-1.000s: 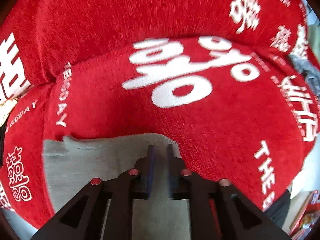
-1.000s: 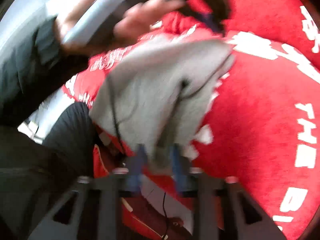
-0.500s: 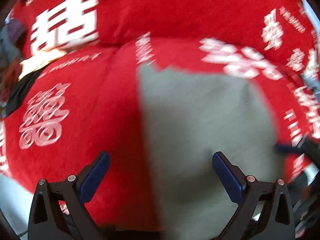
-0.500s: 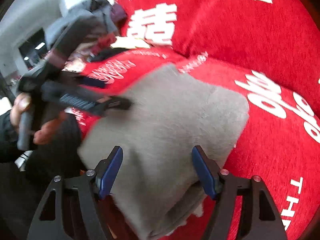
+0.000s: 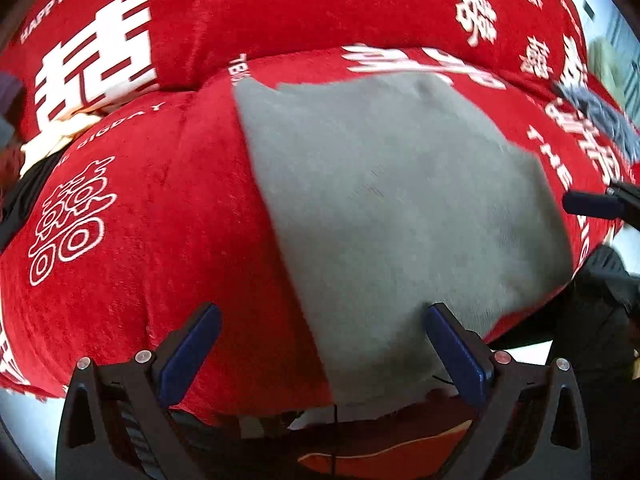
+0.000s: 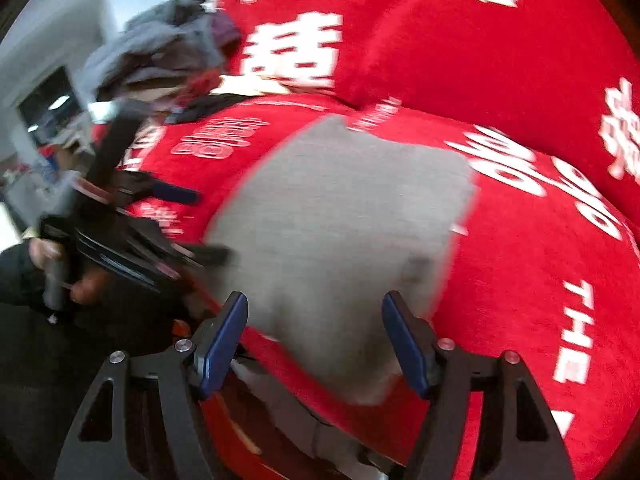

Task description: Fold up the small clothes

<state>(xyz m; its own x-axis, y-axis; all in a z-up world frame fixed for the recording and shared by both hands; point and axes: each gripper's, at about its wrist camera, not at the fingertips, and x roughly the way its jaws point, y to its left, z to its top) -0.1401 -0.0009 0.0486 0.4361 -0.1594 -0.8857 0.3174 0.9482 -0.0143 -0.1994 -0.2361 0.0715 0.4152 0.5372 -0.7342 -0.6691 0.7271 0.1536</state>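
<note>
The grey cloth (image 5: 400, 216) lies folded flat on the red sofa cushion (image 5: 140, 220) just ahead of the left gripper (image 5: 320, 344) and right gripper (image 6: 316, 340), both released, probably letting the fold settle.

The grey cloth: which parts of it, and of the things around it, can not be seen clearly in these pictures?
- Grey cloth, left wrist view: its near edge hangs over the red cover, so the underside is hidden.
- Same cloth, right wrist view: motion blur hides the folds and layers.
- Clothes pile, right wrist view: blurred, single pieces cannot be told apart.
- Left gripper, right wrist view: smeared by blur.
- Right gripper, left wrist view: cut off by the right edge.
</note>
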